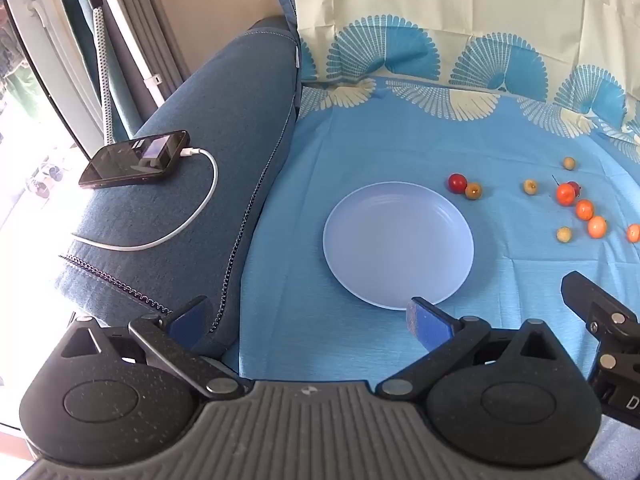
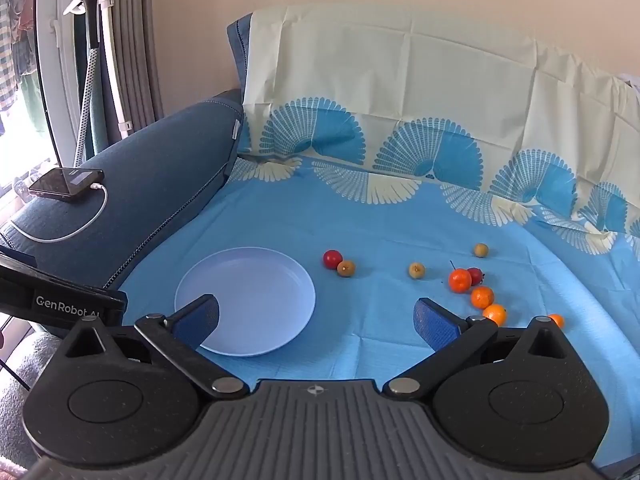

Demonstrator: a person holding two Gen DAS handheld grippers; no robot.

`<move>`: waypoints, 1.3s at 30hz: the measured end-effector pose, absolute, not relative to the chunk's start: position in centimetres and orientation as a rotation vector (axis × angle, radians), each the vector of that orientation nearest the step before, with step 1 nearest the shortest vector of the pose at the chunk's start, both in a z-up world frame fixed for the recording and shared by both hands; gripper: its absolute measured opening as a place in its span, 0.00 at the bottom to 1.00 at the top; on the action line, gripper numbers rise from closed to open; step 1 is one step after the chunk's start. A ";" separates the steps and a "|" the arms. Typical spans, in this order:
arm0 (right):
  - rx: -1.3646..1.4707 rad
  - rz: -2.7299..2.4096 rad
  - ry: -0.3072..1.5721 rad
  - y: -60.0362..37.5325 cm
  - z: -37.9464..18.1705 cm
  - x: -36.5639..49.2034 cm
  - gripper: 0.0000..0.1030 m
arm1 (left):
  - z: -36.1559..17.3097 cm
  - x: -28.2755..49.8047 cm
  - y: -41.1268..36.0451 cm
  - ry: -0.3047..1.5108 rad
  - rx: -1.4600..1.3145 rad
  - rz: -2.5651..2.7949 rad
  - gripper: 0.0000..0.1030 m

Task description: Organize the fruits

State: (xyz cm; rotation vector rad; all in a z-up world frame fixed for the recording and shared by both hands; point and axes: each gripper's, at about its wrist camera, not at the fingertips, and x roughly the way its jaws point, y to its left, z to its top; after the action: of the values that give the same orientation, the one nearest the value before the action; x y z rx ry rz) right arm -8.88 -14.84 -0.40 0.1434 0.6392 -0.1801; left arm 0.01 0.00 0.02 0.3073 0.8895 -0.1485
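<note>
blue cloth (image 2: 360, 220) on sofa; plate (image 2: 256, 296) bare, left, awaiting scattered fruits (image 2: 459, 280) right; left gripper (image 1: 308, 320), right gripper (image 2: 316, 316) wide, empty.

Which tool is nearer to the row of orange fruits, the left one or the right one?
Right. The right tool hangs open just beside the orange fruits. The left tool is open at the plate, farther from them.

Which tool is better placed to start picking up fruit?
Right, probably. The right tool is open, with the oranges just beyond its right finger. The left tool is also open but faces the empty plate, the fruit off to its right.
</note>
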 end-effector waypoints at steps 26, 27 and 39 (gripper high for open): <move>0.151 -0.184 0.641 -15.0 -0.3 -9.3 1.00 | -0.2 -0.3 -0.2 0.880 0.325 -0.152 1.00; 0.152 -0.185 0.641 -14.9 -0.3 -9.3 1.00 | -0.2 -0.3 -0.2 0.878 0.327 -0.150 1.00; 0.149 -0.183 0.647 -14.8 -0.5 -9.2 1.00 | -0.3 -0.2 -0.2 0.892 0.323 -0.156 1.00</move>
State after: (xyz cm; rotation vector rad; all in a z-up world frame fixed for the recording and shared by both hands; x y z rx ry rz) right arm -9.18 -14.77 -0.50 0.1489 0.6472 -0.1834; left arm -0.24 -0.25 -0.27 0.3227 0.8918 -0.1560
